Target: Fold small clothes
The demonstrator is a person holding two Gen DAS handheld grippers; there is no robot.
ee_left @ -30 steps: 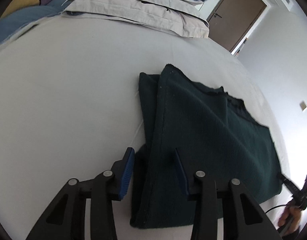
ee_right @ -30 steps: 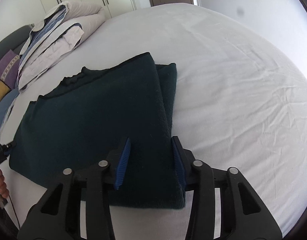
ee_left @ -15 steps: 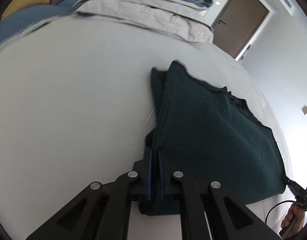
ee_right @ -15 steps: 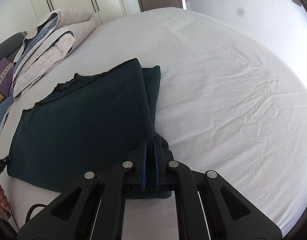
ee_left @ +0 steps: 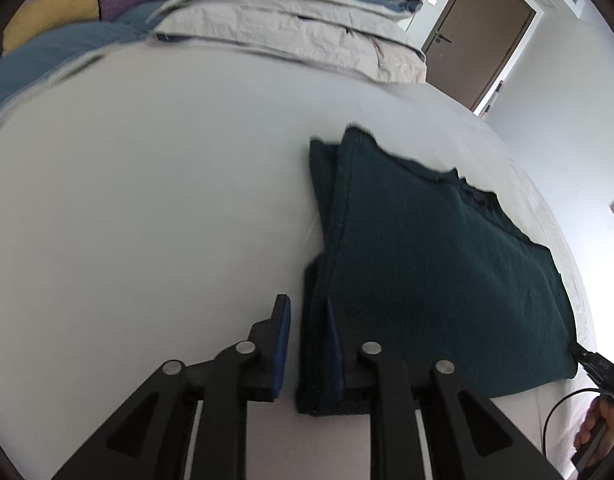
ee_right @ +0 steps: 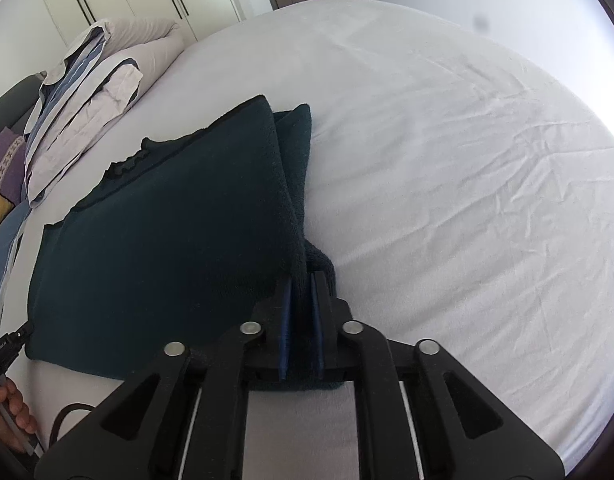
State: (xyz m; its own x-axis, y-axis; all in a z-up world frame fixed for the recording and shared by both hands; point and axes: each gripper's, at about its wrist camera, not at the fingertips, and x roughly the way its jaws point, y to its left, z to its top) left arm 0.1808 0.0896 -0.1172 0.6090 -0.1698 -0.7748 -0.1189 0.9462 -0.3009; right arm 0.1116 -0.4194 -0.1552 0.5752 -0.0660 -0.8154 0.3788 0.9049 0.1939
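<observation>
A dark green folded cloth [ee_left: 427,264] lies on the white bed sheet [ee_left: 147,208]. My left gripper [ee_left: 307,308] is at its near left corner with the jaws partly open; the cloth edge lies between the blue pads, loose. In the right wrist view the same cloth [ee_right: 167,232] spreads to the left. My right gripper [ee_right: 301,280] is shut on its near right corner, and the fabric bunches up between the pads.
Stacked pillows and folded bedding [ee_left: 291,28] lie at the head of the bed, also seen in the right wrist view [ee_right: 87,100]. A brown door [ee_left: 479,28] stands beyond. A hand on the other gripper's handle [ee_left: 599,428] shows at the edge.
Both grippers closed on the cloth's near corners about half a second ago. Since then my left gripper has opened partly and released the corner. My right gripper stays shut on its corner.
</observation>
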